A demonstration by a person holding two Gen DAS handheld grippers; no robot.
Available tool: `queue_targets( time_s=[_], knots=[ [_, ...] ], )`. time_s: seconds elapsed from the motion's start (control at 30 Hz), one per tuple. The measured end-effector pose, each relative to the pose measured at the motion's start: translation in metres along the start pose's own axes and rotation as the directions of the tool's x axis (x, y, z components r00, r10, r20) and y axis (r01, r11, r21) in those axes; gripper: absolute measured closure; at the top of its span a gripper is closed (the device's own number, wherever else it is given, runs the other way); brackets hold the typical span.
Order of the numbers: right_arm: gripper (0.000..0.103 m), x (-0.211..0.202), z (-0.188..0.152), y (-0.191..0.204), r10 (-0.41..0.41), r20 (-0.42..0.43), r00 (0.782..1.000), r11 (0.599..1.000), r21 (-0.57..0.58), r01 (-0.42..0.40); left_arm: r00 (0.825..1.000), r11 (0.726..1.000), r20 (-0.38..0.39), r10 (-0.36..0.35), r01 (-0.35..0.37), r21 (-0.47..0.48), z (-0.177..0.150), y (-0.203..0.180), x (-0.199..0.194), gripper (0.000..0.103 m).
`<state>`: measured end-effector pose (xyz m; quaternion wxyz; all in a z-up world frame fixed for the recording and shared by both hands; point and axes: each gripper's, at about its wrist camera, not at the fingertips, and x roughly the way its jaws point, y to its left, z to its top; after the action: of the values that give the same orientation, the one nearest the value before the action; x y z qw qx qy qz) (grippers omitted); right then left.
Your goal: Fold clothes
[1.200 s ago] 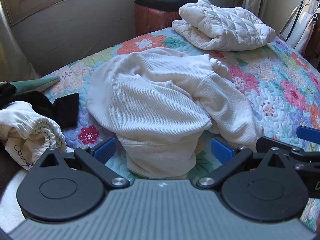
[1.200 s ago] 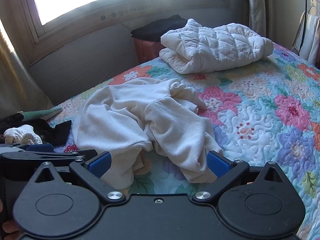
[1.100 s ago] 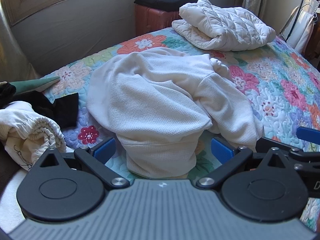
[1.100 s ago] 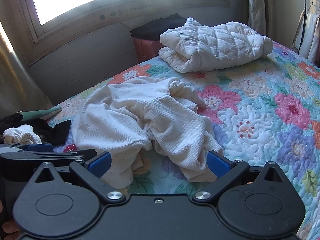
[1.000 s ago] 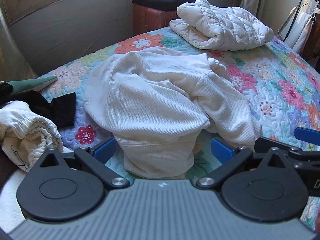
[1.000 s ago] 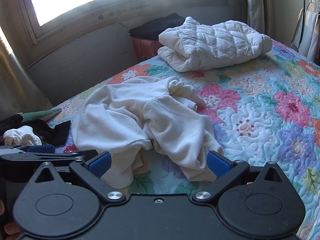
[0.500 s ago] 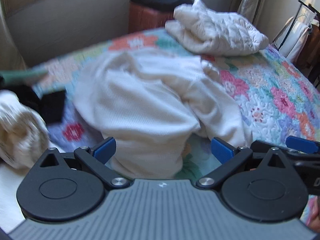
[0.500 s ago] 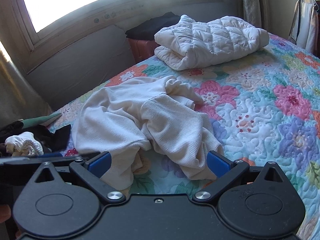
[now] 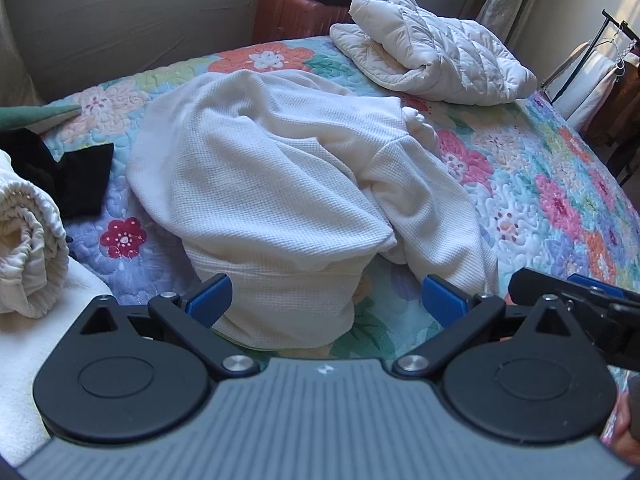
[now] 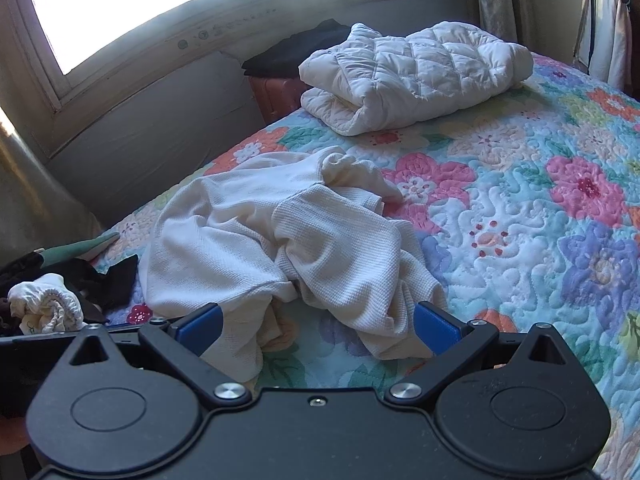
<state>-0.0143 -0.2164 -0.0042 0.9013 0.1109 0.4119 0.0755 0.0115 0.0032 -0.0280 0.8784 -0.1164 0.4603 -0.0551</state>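
Note:
A cream waffle-knit garment (image 9: 280, 184) lies crumpled on the floral quilt (image 9: 552, 184), its near hem bunched toward me. My left gripper (image 9: 326, 300) hovers open just short of that hem, blue pads wide apart and holding nothing. In the right wrist view the same garment (image 10: 304, 248) sprawls with a sleeve end trailing near the right pad. My right gripper (image 10: 316, 324) is open too, its fingers straddling the garment's near edge without gripping it. Its black body also shows at the far right of the left wrist view.
A folded white quilted jacket (image 10: 416, 76) rests at the far side of the bed. Black clothes (image 9: 76, 172) and a rolled white cloth (image 9: 28, 236) lie at the left. A reddish suitcase (image 9: 292, 12) with dark clothing stands by the wall. A clothes rack (image 9: 600, 72) is at right.
Both grippers have shifted slightly, the left view swinging a little right and nearer the garment. The garment lies as before and both grippers stay open.

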Motion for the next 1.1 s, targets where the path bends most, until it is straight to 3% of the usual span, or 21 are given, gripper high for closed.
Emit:
queue_targets(
  time_s=[0.27, 0.77, 1.1],
  knots=[
    [0.0, 0.006, 0.0, -0.003, 0.008, -0.017, 1.0, 1.0, 0.006, -0.008, 0.999, 0.999, -0.001, -0.036, 0.036, -0.008, -0.002, 0.002, 0.002, 0.0],
    [0.0, 0.007, -0.002, -0.006, -0.003, -0.032, 0.999, 1.0, 0.005, 0.003, 0.999, 0.999, 0.004, -0.034, 0.034, 0.014, 0.0, 0.003, -0.002, 0.0],
    [0.0, 0.008, -0.004, -0.008, -0.022, -0.032, 0.999, 1.0, 0.0, 0.022, 0.999, 0.998, 0.033, 0.038, -0.039, 0.044, 0.005, 0.006, -0.002, 0.0]
  ],
)
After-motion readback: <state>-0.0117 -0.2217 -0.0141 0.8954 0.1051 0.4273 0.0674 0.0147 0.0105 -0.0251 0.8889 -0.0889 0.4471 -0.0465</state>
